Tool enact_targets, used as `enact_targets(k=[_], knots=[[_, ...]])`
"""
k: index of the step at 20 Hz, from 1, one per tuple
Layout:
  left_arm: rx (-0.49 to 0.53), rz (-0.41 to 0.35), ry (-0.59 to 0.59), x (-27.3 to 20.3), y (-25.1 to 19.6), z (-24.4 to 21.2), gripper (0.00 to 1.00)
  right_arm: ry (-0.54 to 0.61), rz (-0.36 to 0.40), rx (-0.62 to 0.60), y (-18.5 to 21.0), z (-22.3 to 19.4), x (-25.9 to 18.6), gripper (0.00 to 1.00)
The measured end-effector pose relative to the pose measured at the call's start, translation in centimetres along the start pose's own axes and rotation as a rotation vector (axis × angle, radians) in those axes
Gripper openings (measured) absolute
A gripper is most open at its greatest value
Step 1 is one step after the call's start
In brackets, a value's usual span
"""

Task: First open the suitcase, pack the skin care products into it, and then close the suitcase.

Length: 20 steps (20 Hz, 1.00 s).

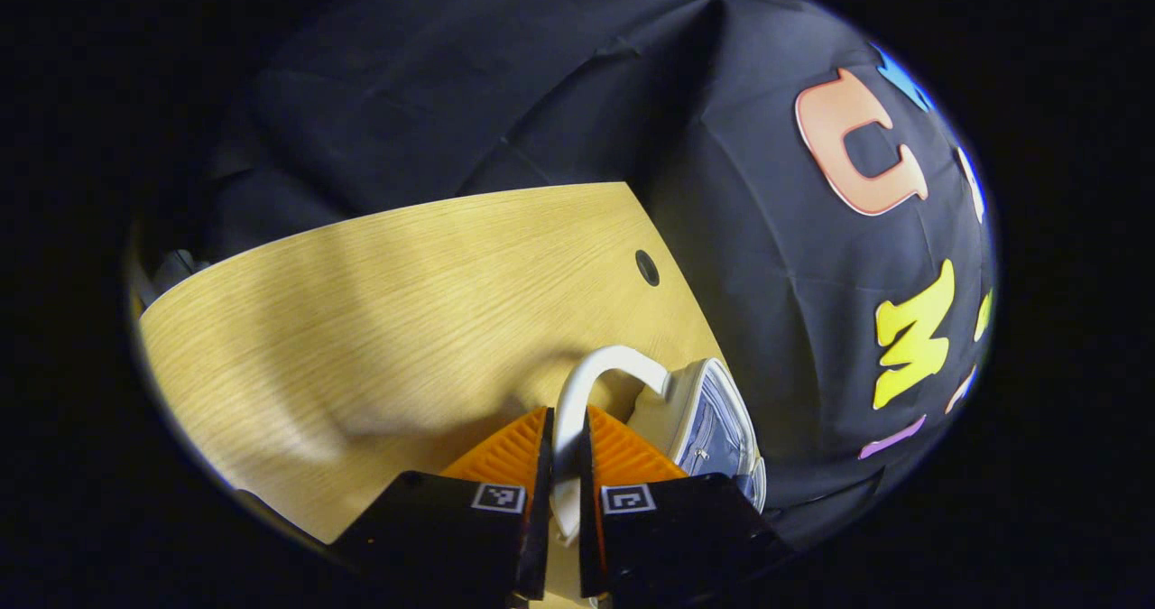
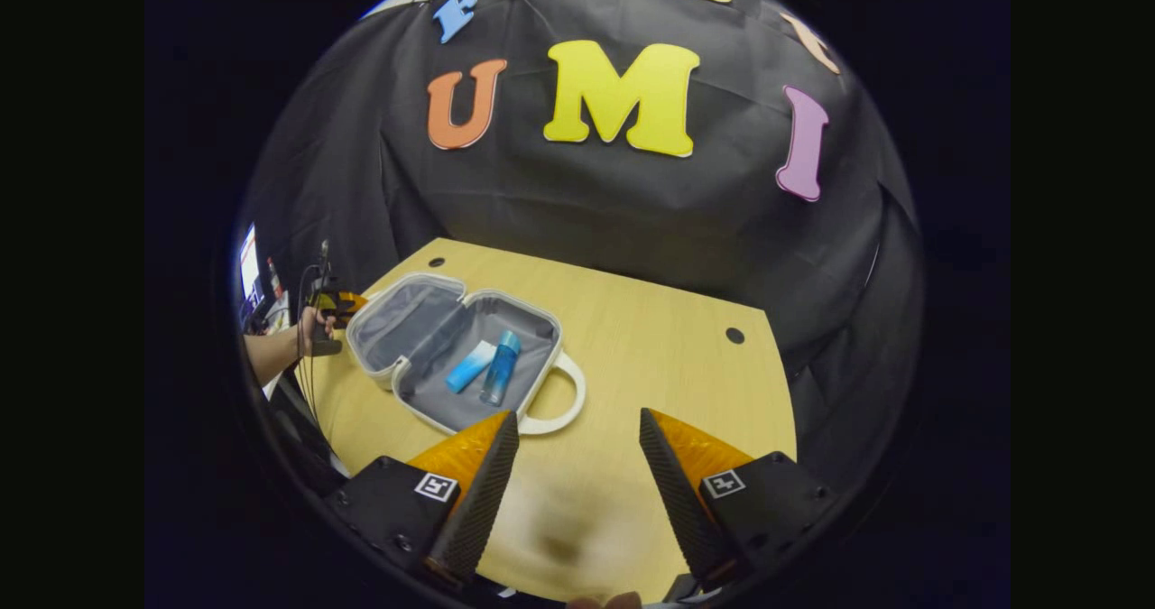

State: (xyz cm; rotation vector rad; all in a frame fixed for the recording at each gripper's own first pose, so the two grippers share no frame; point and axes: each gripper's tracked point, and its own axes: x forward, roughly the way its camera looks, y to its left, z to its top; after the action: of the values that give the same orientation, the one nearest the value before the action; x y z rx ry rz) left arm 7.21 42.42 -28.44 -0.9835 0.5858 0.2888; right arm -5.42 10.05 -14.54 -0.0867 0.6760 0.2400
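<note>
Since the suitcase (image 2: 397, 316) lies fully open at the left of the right gripper view, with a pale blue tube (image 2: 470, 366) and a blue bottle (image 2: 501, 370) set side by side in its grey-lined lower half, the packing step is judged done and the closing step in hand. In the left gripper view, a white loop handle (image 1: 600, 365) is clenched between the two fingers of the left tool (image 1: 566, 465), both pressing on it, presumably so that one half can be swung over the other; the white shell is seen edge-on just right of the fingers. In the right gripper view, the left tool (image 2: 336, 302) is seen farther off, held by a hand (image 2: 311, 325) at the far-left edge of the lid half. The right tool (image 2: 577, 465) hangs released, its fingers spread wide above bare tabletop (image 2: 650, 365), just right of the near handle (image 2: 564, 401) and touching nothing. Ample open wood is left at the centre and right of that frame. The case sits near the left tabletop edge, so a slide that way should be guarded against.
</note>
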Motion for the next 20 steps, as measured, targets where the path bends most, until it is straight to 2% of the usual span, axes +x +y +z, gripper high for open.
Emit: enact_targets(k=[2, 5, 8, 11, 14, 17, 20], knots=[[0.024, 0.012, -0.019, -0.7, -1.0, 0.5, 0.13, -0.021, -0.002, 0.038, 0.3, -0.1, -0.6, 0.8], [0.118, 0.021, -0.075, -2.8, -4.1, 2.0, 0.12, -0.075, -0.024, 0.059, -0.6, 0.6, -1.5, 0.78], [0.258, -0.02, -0.156, -6.0, -10.1, 3.4, 0.11, -0.14, -0.039, 0.089, -1.8, 1.9, -2.8, 0.8], [0.44, -0.09, -0.203, -9.2, -17.6, 2.3, 0.11, -0.205, -0.056, 0.1, -3.1, 2.7, -4.4, 0.78], [0.613, -0.182, -0.22, -11.7, -25.6, -1.9, 0.11, -0.259, -0.078, 0.106, -4.4, 3.1, -5.6, 0.8], [0.777, -0.209, -0.229, -12.4, -31.3, -7.6, 0.1, -0.282, -0.097, 0.137, -5.9, 2.8, -6.3, 0.8], [0.866, -0.31, -0.217, -12.9, -35.6, -14.9, 0.1, -0.286, -0.13, 0.182, -7.7, 2.3, -6.5, 0.78]])
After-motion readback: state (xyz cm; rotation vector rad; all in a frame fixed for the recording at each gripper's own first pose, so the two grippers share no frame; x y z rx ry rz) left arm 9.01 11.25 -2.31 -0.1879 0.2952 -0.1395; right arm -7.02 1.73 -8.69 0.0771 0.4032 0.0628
